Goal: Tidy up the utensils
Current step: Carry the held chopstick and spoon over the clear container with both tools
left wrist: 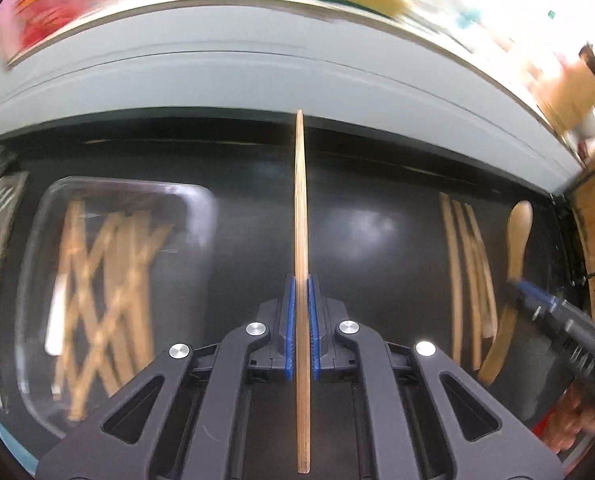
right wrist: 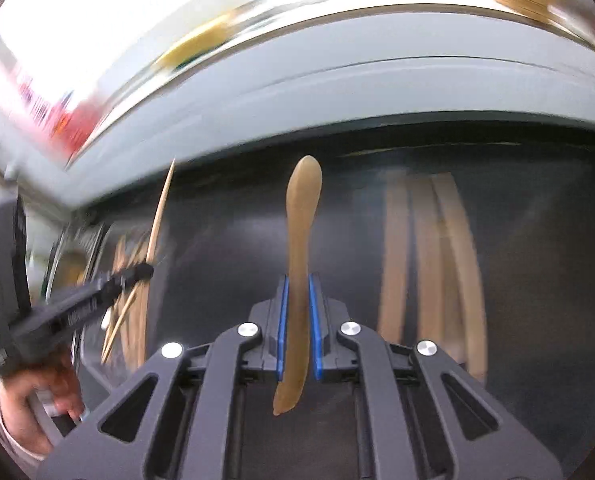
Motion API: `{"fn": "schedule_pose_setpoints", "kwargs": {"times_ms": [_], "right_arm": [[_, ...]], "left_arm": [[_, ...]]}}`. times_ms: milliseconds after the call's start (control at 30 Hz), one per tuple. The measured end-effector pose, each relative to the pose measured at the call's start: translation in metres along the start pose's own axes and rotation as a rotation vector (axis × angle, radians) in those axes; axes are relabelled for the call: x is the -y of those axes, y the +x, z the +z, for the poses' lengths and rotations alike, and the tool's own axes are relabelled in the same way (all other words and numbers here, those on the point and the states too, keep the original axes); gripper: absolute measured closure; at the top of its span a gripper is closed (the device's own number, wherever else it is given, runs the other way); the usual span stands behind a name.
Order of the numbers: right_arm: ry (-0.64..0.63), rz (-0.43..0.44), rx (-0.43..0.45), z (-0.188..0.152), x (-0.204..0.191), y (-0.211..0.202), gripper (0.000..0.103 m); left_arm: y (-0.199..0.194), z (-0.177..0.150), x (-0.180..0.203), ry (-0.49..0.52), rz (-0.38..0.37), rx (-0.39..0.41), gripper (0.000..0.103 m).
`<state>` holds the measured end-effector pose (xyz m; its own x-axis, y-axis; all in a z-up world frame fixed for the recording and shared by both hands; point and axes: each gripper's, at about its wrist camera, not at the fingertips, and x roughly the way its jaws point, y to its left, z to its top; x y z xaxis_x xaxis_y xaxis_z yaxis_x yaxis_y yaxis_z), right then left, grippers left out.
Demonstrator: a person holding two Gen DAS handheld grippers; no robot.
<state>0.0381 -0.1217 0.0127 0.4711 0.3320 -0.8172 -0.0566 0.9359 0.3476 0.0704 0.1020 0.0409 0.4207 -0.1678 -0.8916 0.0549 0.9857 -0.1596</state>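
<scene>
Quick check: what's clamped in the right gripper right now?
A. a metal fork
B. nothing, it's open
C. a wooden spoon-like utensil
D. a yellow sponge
C: the right gripper has its blue pads shut on a wooden spoon-like utensil, whose rounded end sticks out ahead over the dark tray.

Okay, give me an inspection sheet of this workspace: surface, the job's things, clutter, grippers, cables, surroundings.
Surface: dark tabletop, glossy.
Job's things: clear tray holding crossed wooden sticks; row of wooden utensils lying on the right.
Clutter: nothing seen on the tabletop.
Grippers: left gripper shut on a thin wooden utensil; right gripper shut on a wooden spoon.
Cables: nothing seen.
Surroundings: pale ledge behind; blurred red and yellow items beyond.
</scene>
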Motion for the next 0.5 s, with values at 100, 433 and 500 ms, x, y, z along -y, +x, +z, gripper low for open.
{"fn": "schedule_pose_setpoints", "kwargs": {"times_ms": [100,433,500], "right_arm": [[-0.034,0.062,-0.046,-0.016,-0.068,0.015,0.093],[-0.066,0.119,-0.063,-0.034,-0.204,0.054,0.093],[-0.059,0.114,-0.065,-0.033,-0.217,0.060,0.093]], "left_arm": [[-0.021,-0.002,-0.058,-0.039,0.025,0.014,0.097],[-0.060,-0.007,-0.190,-0.023,0.039,-0.032,0.097],[-0.056,-0.009,-0.190,-0.003,0.034,-0.042,0.097]]}}
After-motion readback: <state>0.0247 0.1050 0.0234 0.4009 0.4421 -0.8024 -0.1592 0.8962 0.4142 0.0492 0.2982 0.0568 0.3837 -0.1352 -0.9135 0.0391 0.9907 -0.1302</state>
